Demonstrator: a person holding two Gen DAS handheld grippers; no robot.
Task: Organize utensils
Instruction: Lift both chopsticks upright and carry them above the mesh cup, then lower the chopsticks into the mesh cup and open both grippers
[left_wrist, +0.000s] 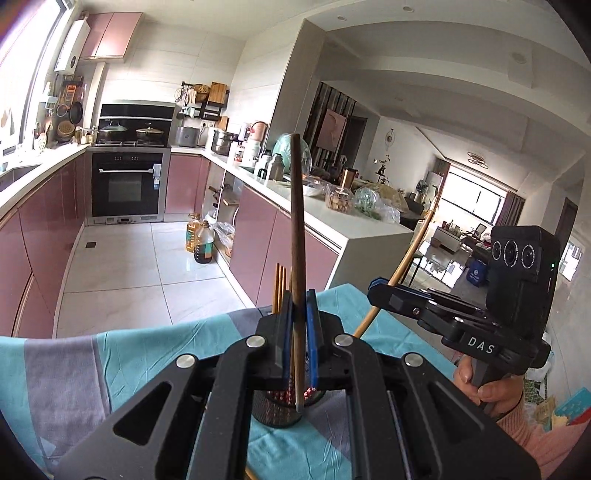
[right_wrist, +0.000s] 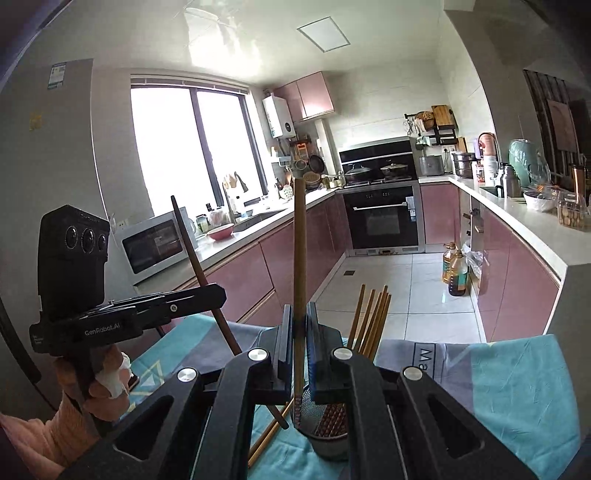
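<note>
A kitchen with pink cabinet fronts (right_wrist: 295, 258) and a white tiled floor (left_wrist: 147, 266) fills the background of both views. In the foreground a table carries a teal and grey cloth (left_wrist: 92, 369), creased in places. On that cloth stands a dark perforated utensil holder (right_wrist: 325, 432), upright, with a bundle of light wooden chopsticks (right_wrist: 373, 321) leaning out of it to the right. The left gripper (left_wrist: 298, 310) is closed, its blue-lined jaws clamped on a dark brown chopstick (left_wrist: 297, 221) that stands nearly upright, its lower end just over the holder's rim. The right gripper (right_wrist: 299, 325) is likewise closed, gripping a light wooden chopstick (right_wrist: 300, 251) held nearly upright, its lower end beside the holder's left rim. Each gripper is carried by a hand in a pink sleeve (left_wrist: 495, 391). At least one loose light chopstick (right_wrist: 266, 439) lies flat on the cloth, left of the holder.
</note>
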